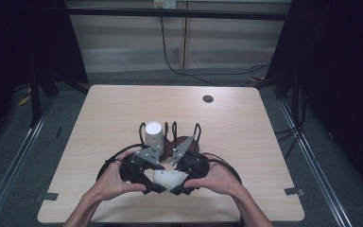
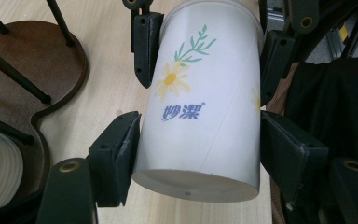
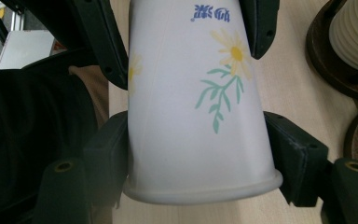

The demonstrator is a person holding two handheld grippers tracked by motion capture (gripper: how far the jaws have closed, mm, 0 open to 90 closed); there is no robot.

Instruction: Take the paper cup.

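While both the left claw [image 1: 157, 182] and right claw [image 1: 176, 183] clench one paper cup [image 1: 168, 178] low in frame, overtightening could crush it.

cup [image 1: 168, 178] sides hidden by hand-held grippers

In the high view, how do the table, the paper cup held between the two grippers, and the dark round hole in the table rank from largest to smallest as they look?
1. table
2. paper cup
3. dark round hole
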